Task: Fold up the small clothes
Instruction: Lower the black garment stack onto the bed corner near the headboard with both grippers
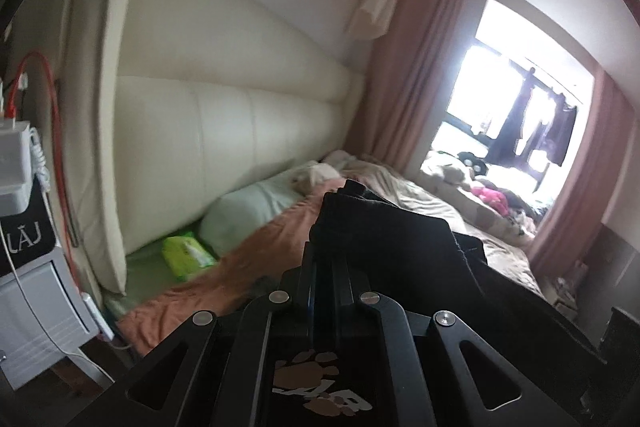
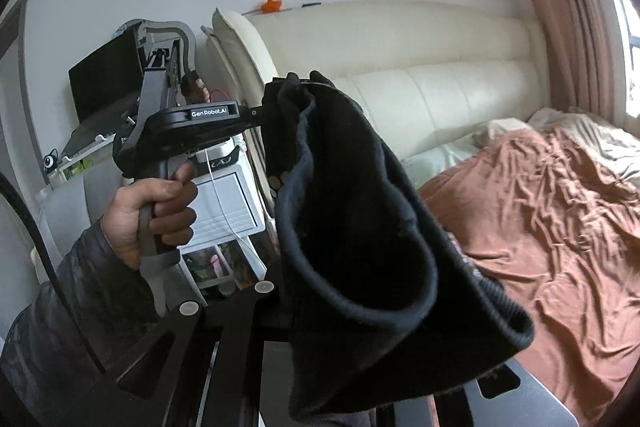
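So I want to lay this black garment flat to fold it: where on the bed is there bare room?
The rust sheet is bare between the pale pillow and the beige bedding. The window end is crowded with a clothes pile; a green packet lies by the headboard.
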`<action>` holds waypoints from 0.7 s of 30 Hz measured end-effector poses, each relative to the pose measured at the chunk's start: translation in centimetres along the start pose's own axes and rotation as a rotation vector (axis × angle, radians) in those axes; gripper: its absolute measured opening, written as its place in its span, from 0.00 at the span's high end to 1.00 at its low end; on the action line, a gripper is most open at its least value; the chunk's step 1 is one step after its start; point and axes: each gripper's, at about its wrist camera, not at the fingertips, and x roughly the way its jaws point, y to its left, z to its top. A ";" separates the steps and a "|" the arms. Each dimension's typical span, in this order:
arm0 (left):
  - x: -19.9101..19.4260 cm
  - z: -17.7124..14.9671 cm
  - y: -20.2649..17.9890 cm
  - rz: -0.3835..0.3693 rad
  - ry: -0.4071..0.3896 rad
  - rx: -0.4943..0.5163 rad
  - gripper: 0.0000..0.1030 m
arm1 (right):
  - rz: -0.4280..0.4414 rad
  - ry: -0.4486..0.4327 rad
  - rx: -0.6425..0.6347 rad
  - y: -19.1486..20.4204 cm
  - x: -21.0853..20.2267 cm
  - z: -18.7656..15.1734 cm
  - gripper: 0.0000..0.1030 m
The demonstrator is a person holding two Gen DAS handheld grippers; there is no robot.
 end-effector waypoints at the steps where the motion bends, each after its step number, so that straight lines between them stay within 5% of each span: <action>1: 0.3 0.0 0.6 0.013 0.001 -0.003 0.95 | 0.011 0.004 0.007 -0.5 0.8 -0.1 0.92; 11: 7.2 -0.7 5.2 0.099 0.044 -0.035 0.95 | 0.045 0.061 0.069 -6.7 8.9 -0.6 0.92; 21: 16.8 -1.7 4.9 0.119 0.120 -0.006 0.95 | 0.026 0.098 0.168 -15.6 11.8 -1.0 0.92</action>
